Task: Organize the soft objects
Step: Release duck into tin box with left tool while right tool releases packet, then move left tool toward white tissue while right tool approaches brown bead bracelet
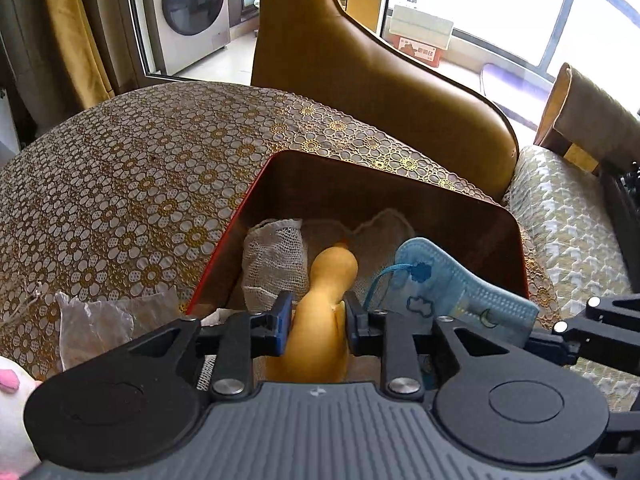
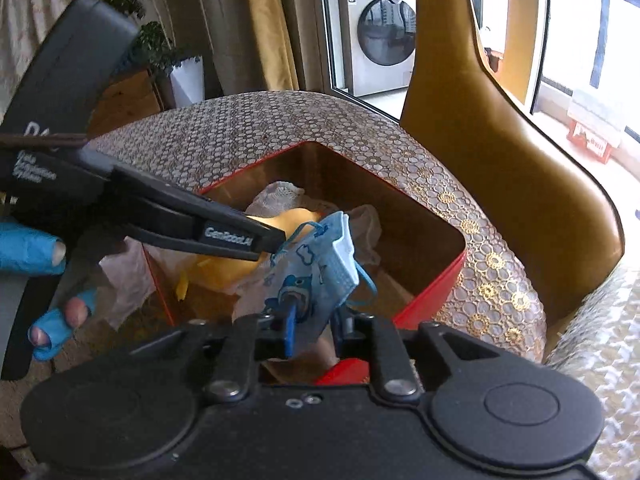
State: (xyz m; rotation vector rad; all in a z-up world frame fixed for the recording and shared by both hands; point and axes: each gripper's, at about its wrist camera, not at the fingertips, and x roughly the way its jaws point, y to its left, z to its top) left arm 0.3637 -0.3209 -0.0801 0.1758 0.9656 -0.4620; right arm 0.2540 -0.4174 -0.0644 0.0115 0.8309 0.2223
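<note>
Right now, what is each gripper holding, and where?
Left gripper: yellow toy between its fingers at mid-body. Right gripper: blue mask by its lower edge. Whether either still pinches cannot be told.

Left gripper [image 1: 316, 320] angled down, jaws slightly apart, right gripper [image 2: 314, 326] likewise, blue-gloved hand [image 2: 44, 276] gripping handle

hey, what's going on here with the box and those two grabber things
A person is sorting soft things into a red-edged box on the table. The left hand-held gripper has a yellow plush toy between its jaws inside the box. The right hand-held gripper has a blue face mask there. White gauze cloths already lie inside.
</note>
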